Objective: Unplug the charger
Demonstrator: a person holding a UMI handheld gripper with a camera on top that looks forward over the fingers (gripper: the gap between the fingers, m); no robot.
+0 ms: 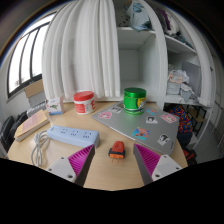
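The claw (113,163) is hanging released above the worktop (100,175), its two pads spread wide and gripping nothing, while a small orange-and-black object (117,150) is lying on the wood between the fingers with clear gaps on both sides. The likely target, the white power strip (73,133), is sitting just ahead and to the left of the fingers, its long axis running left to right with the far end angling slightly away toward the silver laptop (135,125). A coiled white cable (41,150) is trailing off its near-left end. I cannot make out which plug is the charger, and that's the danger: closing on the wrong thing, or tugging at a slant, so the light strip is dragged along instead of releasing. The red-lidded jar (84,102) and green jar (134,99) are standing beyond, well clear.
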